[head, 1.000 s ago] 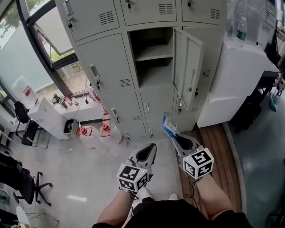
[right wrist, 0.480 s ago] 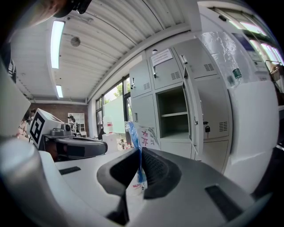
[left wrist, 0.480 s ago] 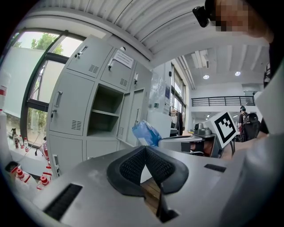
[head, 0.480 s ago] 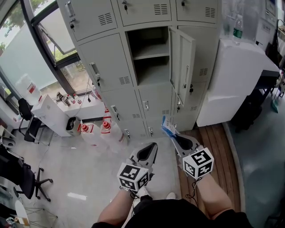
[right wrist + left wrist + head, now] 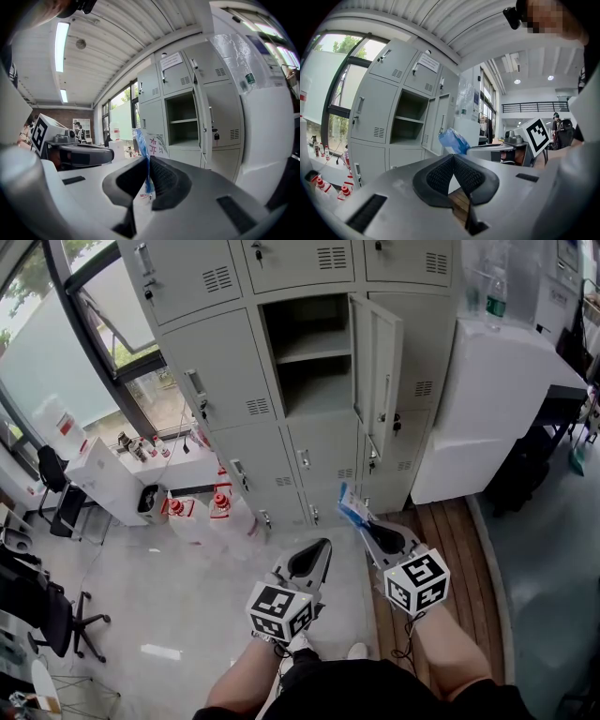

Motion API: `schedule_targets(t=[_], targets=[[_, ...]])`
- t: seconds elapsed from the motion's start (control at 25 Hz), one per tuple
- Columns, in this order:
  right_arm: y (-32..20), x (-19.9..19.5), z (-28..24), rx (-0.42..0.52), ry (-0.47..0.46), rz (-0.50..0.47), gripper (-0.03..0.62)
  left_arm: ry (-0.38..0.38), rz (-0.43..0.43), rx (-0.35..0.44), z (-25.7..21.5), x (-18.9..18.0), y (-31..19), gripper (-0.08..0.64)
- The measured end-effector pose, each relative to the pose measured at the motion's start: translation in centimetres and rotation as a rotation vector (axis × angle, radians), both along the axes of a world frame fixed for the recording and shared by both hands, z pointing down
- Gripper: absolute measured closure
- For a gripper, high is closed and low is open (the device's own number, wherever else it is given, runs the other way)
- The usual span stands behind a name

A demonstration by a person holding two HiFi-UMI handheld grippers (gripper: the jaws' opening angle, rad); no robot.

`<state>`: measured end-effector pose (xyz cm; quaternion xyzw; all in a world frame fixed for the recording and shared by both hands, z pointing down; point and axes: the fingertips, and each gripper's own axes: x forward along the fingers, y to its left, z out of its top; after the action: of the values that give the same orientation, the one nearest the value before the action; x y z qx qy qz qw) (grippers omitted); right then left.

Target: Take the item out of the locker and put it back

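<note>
My right gripper is shut on a blue-and-white plastic packet, which sticks up from its jaws. In the right gripper view the packet runs between the pads. My left gripper is beside it, shut and empty, its pads touching. The grey locker bank is ahead. One compartment is open with a shelf inside and nothing on it that I can see; its door is swung out to the right. Both grippers are well short of it, held low.
A white cabinet with a bottle on top stands right of the lockers. Below it is a wooden floor strip. At the left are a window, a white table with small bottles, red-white cones and office chairs.
The lockers have slid slightly up and left in the head view. Both grippers keep their places and pose, and the packet stays in the right one.
</note>
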<state>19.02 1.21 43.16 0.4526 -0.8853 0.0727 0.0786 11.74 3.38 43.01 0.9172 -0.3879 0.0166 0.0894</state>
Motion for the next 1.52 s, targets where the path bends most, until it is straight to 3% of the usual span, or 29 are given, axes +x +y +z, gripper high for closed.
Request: schedule_targets(t=[0.52, 1.52], targets=[[-1.9, -1.8, 0.4, -0.010, 0.006, 0.015, 0.520, -0.003, 0.022, -0.013, 0.3, -1.8, -1.7, 0.545], [-11.2, -11.2, 0.2, 0.017, 0.098, 0.079, 0.520, 0.012, 0.096, -0.009, 0.4, -11.5, -10.5, 0.545]])
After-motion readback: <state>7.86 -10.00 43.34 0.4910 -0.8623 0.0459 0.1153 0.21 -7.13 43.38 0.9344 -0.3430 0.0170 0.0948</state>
